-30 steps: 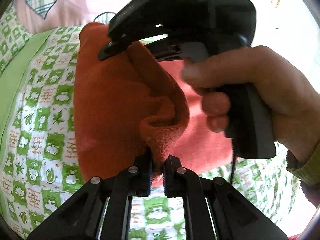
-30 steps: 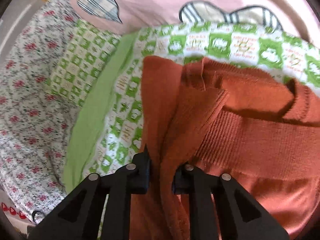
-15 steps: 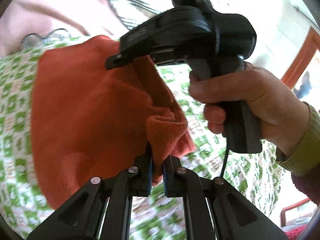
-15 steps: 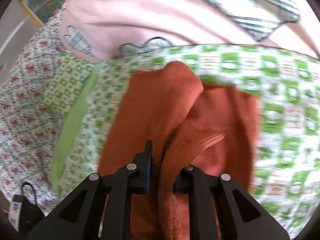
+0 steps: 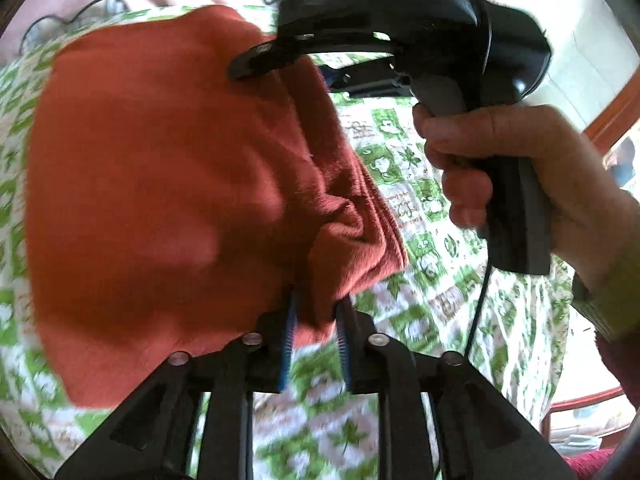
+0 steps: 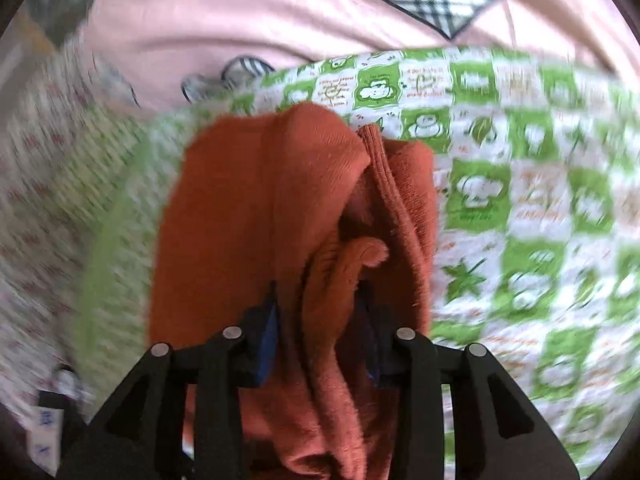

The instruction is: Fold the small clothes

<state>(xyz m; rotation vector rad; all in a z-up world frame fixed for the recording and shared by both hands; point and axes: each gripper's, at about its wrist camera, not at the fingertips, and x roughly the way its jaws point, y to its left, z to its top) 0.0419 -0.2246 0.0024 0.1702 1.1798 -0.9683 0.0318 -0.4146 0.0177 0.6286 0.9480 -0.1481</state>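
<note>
Knitwear filled the middle of both views: one rust-orange knitted sweater (image 5: 160, 184), soft and fuzzy, bunched into thick folds, with a ribbed edge (image 6: 394, 184) running down its right side in the right wrist view. It hung lifted above a green-and-white checked sheet (image 5: 432, 292) printed with little cartoon figures and leaves.

In the left wrist view, a gathered fold of the sweater dropped into the lower centre of the frame, between the two fingers of the left gripper (image 5: 314, 336). The blue-lined pads (image 5: 287, 340) pressed on that fold from both sides, a narrow gap between them filled with cloth. At the upper centre of the same view, the right gripper (image 5: 256, 62) bit on the sweater's top edge, its handle held by the person's right hand (image 5: 516, 184) at the right of the frame.

In the right wrist view, the right gripper (image 6: 320, 320) stood at the lower centre, its two fingers drawn in on a thick rolled bunch of the sweater (image 6: 256, 216), cloth spilling past both pads. A pink quilt (image 6: 248, 16) with plaid patches lay across the top of that frame.
</note>
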